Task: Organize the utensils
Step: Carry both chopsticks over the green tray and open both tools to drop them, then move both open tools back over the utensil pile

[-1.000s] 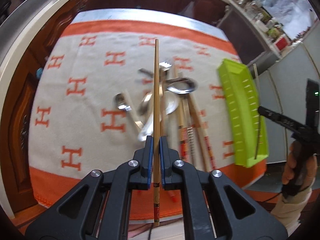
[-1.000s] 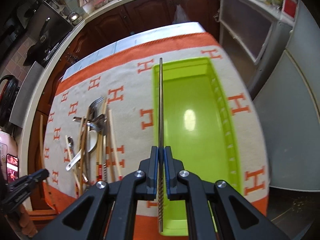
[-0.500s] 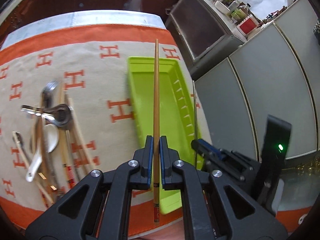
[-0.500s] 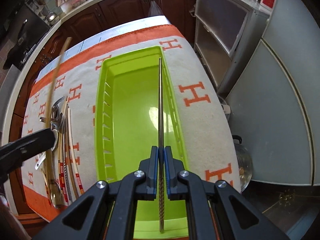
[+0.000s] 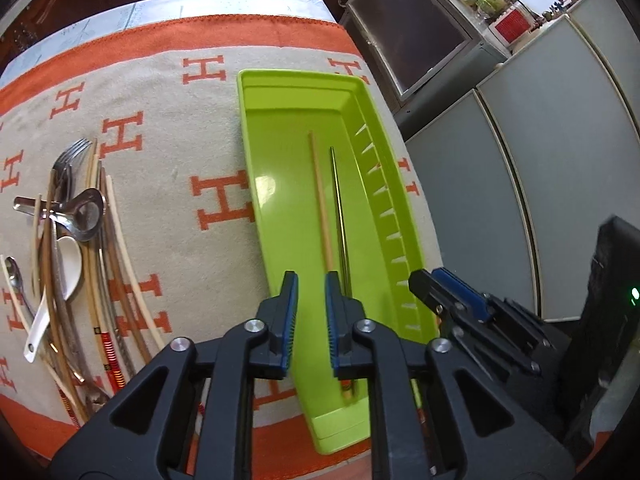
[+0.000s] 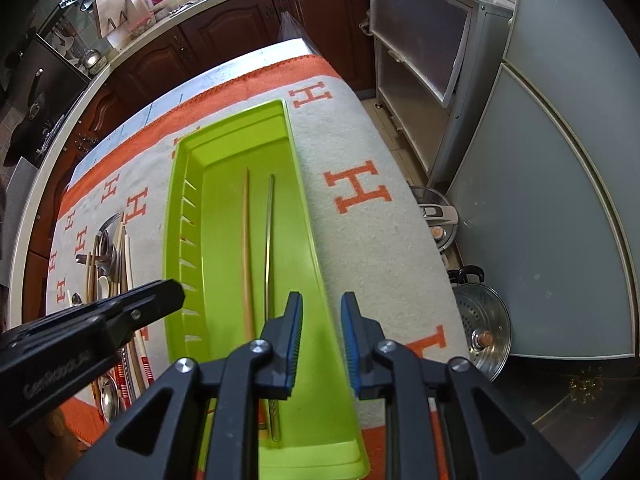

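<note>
— Where are we?

— Both my jaws stand open and empty: left gripper (image 5: 311,312), right gripper (image 6: 322,336). A pale wooden chopstick (image 5: 322,216) and a thin metal chopstick (image 5: 339,216) lie side by side in the long lime-green plastic tray (image 5: 280,84).

— Next?

— Back to the heap of spoons, forks and chopsticks (image 5: 76,248) on the orange-lettered cloth (image 5: 172,152) (tangled, so I judge one piece must be singled out).

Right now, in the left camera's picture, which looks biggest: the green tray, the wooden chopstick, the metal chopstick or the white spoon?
1. green tray
2. wooden chopstick and metal chopstick: too alike to rank
3. white spoon
</note>
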A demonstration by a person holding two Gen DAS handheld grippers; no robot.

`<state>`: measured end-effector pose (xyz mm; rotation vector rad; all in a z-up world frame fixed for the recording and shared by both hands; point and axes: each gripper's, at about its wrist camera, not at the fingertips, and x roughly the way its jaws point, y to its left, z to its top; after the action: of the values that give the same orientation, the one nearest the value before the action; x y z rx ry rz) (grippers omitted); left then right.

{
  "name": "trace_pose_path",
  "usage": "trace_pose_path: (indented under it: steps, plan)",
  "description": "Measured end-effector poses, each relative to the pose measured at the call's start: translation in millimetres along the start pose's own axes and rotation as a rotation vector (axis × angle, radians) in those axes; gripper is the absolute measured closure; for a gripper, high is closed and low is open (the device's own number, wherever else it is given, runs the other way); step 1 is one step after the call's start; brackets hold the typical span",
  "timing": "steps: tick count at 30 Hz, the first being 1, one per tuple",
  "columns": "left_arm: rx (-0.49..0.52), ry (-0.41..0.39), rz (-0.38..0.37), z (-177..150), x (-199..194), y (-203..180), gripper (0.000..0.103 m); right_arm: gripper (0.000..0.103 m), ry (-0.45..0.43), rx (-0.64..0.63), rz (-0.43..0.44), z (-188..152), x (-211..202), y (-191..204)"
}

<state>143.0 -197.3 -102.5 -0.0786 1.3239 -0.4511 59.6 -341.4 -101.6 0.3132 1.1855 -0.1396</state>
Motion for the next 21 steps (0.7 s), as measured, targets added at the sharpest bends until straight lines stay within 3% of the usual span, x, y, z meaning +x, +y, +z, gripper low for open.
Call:
trace_pose_path:
  steps: [3, 4, 9, 13, 21]
  plan:
    - [0.019, -0.040, 0.011, -9, -15, 3, 0.060, 0.084, 0.010, -0.005, 0.005, -2, 5, 1]
    - [0.025, -0.057, 0.017, -13, -24, 5, 0.057, 0.084, 0.014, -0.009, 0.006, -3, 7, 2]
    - [0.059, -0.099, 0.061, -26, -49, 15, 0.056, 0.086, 0.007, -0.020, -0.019, -6, 11, 5]
    - [0.056, -0.118, 0.095, -38, -62, 29, 0.056, 0.096, 0.002, -0.029, -0.025, -8, 10, 6]
    - [0.025, -0.118, 0.137, -56, -72, 61, 0.056, 0.099, -0.006, -0.093, -0.043, -14, 10, 23]
